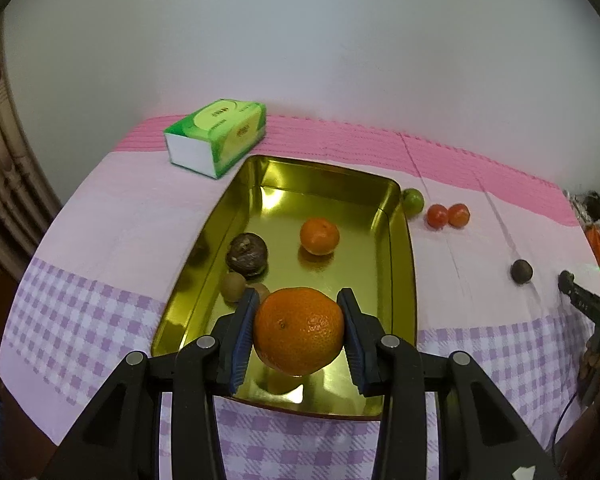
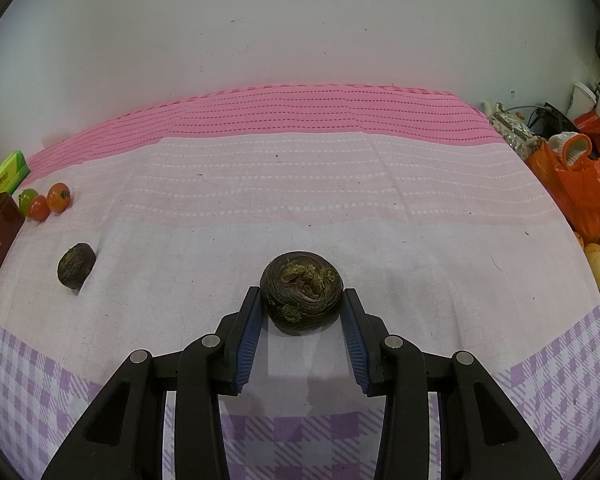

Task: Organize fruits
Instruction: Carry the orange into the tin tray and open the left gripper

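Left gripper (image 1: 300, 320), lower centre: clamped on large orange (image 1: 299, 330), held above near end of gold tray (image 1: 404, 264).
Right gripper (image 2: 300, 312), lower centre: pads bracket dark wrinkled fruit (image 2: 301, 294) on the cloth; whether they press it, cannot tell.
Tray contents, mid-frame: small orange (image 1: 319, 236), dark fruit (image 1: 247, 255).
Risk: released from height, the orange may roll into its neighbours.
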{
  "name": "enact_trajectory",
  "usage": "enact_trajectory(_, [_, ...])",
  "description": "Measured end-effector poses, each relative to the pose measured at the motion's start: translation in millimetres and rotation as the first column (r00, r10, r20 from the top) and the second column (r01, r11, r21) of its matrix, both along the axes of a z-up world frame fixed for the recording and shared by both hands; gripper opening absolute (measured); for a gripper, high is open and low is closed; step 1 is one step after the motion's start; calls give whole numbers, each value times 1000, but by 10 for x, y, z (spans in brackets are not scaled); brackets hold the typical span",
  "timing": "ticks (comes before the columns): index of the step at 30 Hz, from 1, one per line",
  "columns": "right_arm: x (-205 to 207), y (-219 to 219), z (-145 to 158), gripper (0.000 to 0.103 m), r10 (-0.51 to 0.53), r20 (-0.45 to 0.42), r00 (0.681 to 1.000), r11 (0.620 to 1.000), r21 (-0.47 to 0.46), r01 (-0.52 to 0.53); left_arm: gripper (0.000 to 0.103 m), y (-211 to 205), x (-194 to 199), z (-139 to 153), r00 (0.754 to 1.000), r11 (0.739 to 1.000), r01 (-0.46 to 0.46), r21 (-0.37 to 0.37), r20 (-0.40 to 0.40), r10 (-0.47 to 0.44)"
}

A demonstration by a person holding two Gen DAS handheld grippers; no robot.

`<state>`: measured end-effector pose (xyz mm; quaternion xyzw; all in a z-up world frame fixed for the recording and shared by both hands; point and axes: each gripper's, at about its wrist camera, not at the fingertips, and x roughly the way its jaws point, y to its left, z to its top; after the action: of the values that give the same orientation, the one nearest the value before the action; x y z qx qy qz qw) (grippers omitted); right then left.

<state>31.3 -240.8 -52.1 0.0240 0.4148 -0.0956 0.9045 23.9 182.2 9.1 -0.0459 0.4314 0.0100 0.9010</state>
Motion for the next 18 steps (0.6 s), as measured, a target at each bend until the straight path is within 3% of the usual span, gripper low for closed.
enact_trajectory(18, [-1, 0, 0, 40, 2, 1, 1000, 1000, 0, -2, 36, -72, 172, -124, 1000, 999, 8, 43, -22, -7])
